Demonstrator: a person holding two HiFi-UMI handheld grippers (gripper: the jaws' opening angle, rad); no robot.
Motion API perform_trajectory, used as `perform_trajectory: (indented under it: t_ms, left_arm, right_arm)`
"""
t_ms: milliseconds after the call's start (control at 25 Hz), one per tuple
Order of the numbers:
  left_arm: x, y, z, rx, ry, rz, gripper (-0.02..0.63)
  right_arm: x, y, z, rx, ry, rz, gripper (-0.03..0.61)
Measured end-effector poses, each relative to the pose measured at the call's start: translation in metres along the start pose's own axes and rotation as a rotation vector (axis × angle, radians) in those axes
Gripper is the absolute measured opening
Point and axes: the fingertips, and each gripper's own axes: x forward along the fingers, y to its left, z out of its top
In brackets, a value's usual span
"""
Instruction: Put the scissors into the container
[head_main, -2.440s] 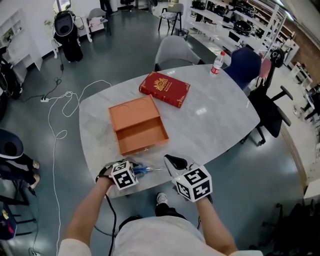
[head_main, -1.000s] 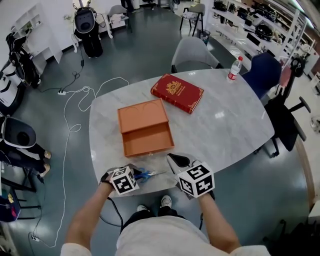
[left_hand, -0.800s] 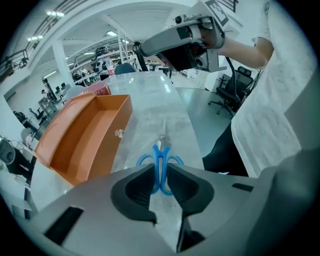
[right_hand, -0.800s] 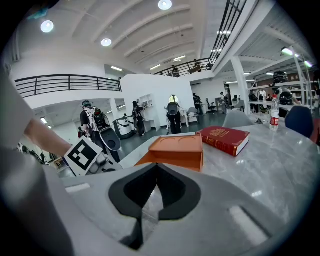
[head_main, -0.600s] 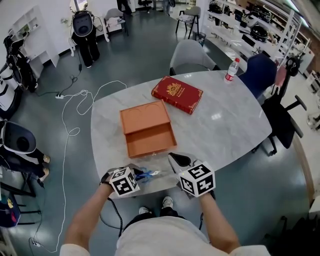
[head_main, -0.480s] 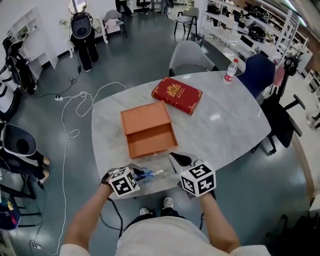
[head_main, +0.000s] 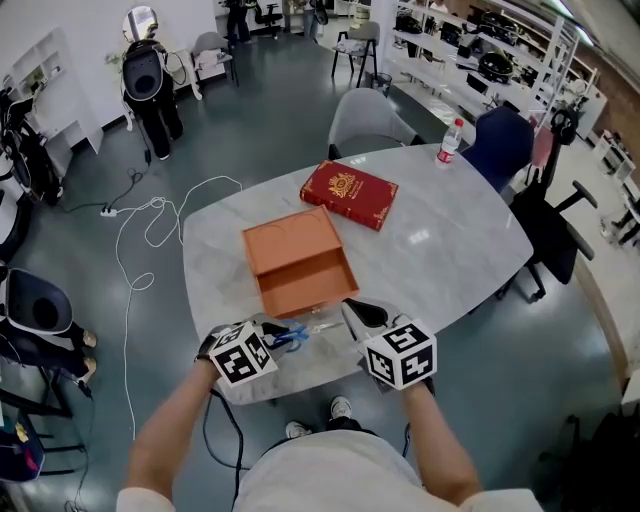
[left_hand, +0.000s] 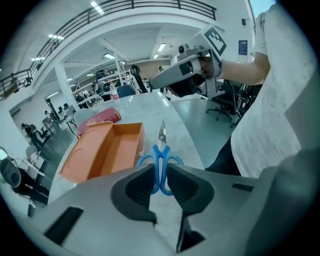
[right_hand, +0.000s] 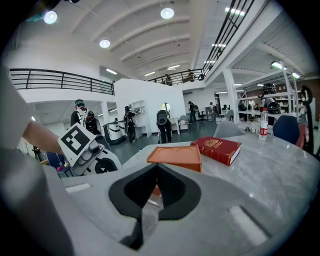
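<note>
Scissors (head_main: 294, 337) and container share the pale marble tabletop (head_main: 440, 250), an oval slab that fills the middle of the head view. The container (head_main: 298, 264) is an orange box lying open on the left half of the tabletop, its lid folded back flat toward the far edge and its empty tray toward me. Past its far right corner, apart from it, a red book (head_main: 348, 194) lies flat near the far edge.

My two grippers hang over the near edge. My left gripper (left_hand: 160, 176) has its jaws pressed in on the scissors (left_hand: 161, 159), with the blue handle loops bulging out on either side of the tips and the blades pointing away toward my right gripper. The scissors sit at the near edge, just short of the container's tray (left_hand: 114, 149) and outside it. I cannot tell whether they touch the marble.

My right gripper (right_hand: 157, 170) has its jaw tips brought together with nothing between them, aimed at the container (right_hand: 176, 156).

A small water bottle (head_main: 446, 143) stands upright at the far right edge.
</note>
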Motion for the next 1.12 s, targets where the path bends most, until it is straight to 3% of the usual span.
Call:
perform_trajectory:
  t_ms: [320, 560, 1120]
  left_arm:
    - [-0.011, 0.037, 0.010, 0.017, -0.044, 0.041, 0.075]
    - [-0.004, 0.066, 0.017, -0.016, -0.059, 0.064, 0.075]
    - [0.054, 0.110, 0.010, -0.021, 0.116, 0.051, 0.077]
  right_arm:
    - [-0.011, 0.005, 0.008, 0.000, -0.022, -0.061, 0.005]
    - [-0.009, 0.010, 0.007, -0.007, -0.009, -0.072, 0.005]
    - [0.044, -0.037, 0.019, -0.036, 0.042, 0.037, 0.005]
